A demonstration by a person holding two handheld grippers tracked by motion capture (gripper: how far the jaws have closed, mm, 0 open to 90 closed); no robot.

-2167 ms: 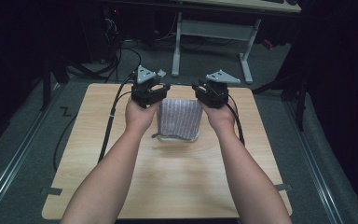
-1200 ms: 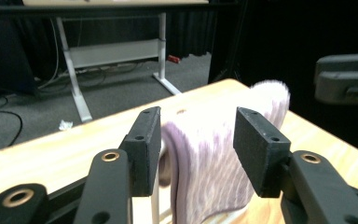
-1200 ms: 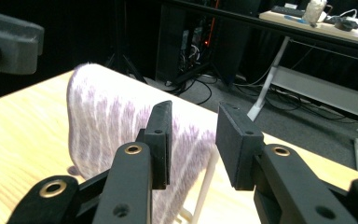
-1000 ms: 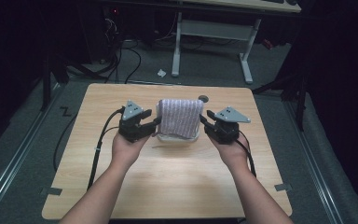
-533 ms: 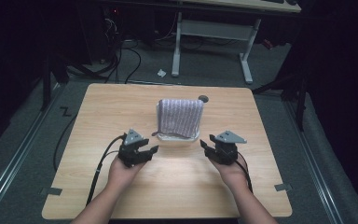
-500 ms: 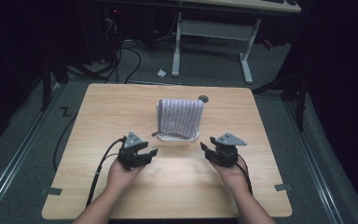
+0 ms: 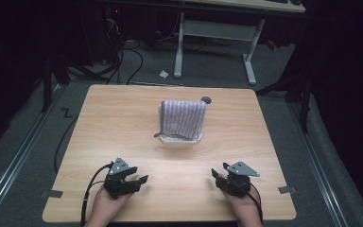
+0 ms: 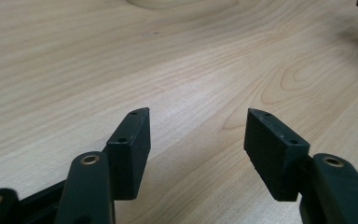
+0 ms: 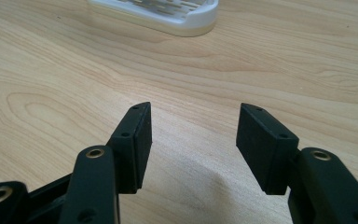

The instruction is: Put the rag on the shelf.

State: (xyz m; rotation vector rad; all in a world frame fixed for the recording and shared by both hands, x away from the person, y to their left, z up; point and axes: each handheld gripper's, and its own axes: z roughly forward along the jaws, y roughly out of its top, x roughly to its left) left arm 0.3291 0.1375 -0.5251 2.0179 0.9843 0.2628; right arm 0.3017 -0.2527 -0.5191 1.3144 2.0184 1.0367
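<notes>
Near the front edge of the wooden table [image 7: 123, 118], the left gripper [image 7: 134, 181] and the right gripper [image 7: 219, 174] rest well apart, each in a hand, jaws spread wide and holding nothing. Farther back, at the table's middle, a white tray [image 7: 179, 138] carries a folded purple-striped cloth [image 7: 182, 117] that stands draped over it. A small dark round hole [image 7: 206, 100] lies just behind the cloth.

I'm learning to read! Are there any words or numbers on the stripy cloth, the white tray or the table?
No words or numbers can be read anywhere.
Striped cloth: stripes, no writing.
White tray: plain, no label visible.
Table: bare wood grain.
Left tool and right tool: plain black, no markings visible.
</notes>
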